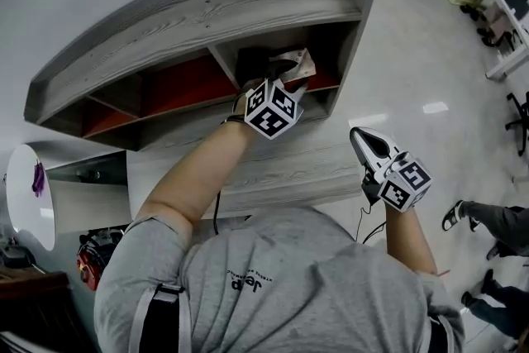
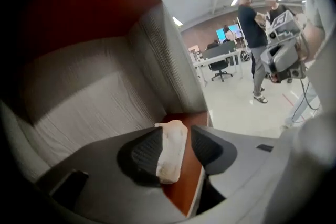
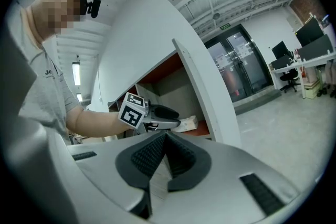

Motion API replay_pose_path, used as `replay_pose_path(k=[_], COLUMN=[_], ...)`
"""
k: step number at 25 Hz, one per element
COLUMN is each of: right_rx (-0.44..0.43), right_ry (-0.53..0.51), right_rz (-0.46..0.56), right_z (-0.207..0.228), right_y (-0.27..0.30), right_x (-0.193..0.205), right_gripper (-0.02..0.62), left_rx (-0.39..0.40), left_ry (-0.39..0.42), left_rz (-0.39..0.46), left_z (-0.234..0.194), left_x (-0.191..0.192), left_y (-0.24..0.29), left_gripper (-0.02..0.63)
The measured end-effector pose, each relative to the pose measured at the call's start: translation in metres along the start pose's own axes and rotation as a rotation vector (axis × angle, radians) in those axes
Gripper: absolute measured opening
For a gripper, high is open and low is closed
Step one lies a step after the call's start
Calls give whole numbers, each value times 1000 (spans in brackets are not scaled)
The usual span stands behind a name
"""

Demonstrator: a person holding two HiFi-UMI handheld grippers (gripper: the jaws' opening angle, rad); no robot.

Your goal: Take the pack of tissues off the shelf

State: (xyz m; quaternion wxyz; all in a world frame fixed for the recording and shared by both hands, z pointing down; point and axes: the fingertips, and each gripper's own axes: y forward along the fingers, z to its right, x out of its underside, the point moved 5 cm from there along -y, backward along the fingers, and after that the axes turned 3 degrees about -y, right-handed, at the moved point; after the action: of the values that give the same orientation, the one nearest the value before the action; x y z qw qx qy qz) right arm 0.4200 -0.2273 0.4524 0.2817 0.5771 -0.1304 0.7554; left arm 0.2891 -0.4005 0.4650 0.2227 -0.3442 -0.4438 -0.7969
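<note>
The person's grey T-shirt fills the bottom of the head view, with both arms stretched ahead. The left tool reaches into the right-end compartment of the grey wooden shelf, its jaws apart round the pack of tissues. The pack touches one pad and a gap shows at the other, so nothing is clamped. It lies on the compartment's red floor, near the front edge and close to the shelf's right end wall. The right tool is outside the shelf, by its right front corner, jaws closed together on nothing.
</note>
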Motion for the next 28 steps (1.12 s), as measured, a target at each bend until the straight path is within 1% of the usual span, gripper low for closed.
replay_pose_path(k=[3, 6, 8, 10, 11, 12, 14, 15, 19, 23, 25, 28], right_rx=[16, 23, 26, 28, 28, 30, 33, 34, 29, 26, 22, 7], right_ry=[11, 25, 29, 35, 37, 39, 41, 42, 44, 33, 26, 23], right_rz=[2, 10, 9, 12, 13, 12, 9, 9, 18, 17, 15, 26], right_z=[6, 12, 14, 17, 18, 19, 21, 22, 26, 28, 29, 32], right_y=[-6, -12, -16, -19, -20, -22, -24, -26, -30, -34, -35, -35], right_x=[3, 6, 7, 9, 9, 10, 10, 10, 10, 6, 3, 1], right_gripper=[20, 20, 20, 20, 20, 20, 20, 20, 20, 20, 20, 20], left_rx=[15, 18, 6, -13, -21, -30, -41, -41, -38, -64, -78, -89], left_ry=[35, 23, 3, -8, 3, 25, 66, 70, 53, 72, 68, 54], left_rz=[-84, -138, -149, -149, -150, -153, -160, -161, -151, -130, -110, -83], left_z=[1, 1, -1, -4, -4, -4, -3, -3, -4, -3, -4, -5], left_x=[8, 15, 18, 20, 21, 21, 21, 21, 17, 12, 6, -3], left_y=[17, 29, 35, 39, 40, 41, 42, 42, 40, 35, 28, 17], left_gripper=[199, 199, 199, 199, 200, 167, 168, 160, 128, 105, 84, 77])
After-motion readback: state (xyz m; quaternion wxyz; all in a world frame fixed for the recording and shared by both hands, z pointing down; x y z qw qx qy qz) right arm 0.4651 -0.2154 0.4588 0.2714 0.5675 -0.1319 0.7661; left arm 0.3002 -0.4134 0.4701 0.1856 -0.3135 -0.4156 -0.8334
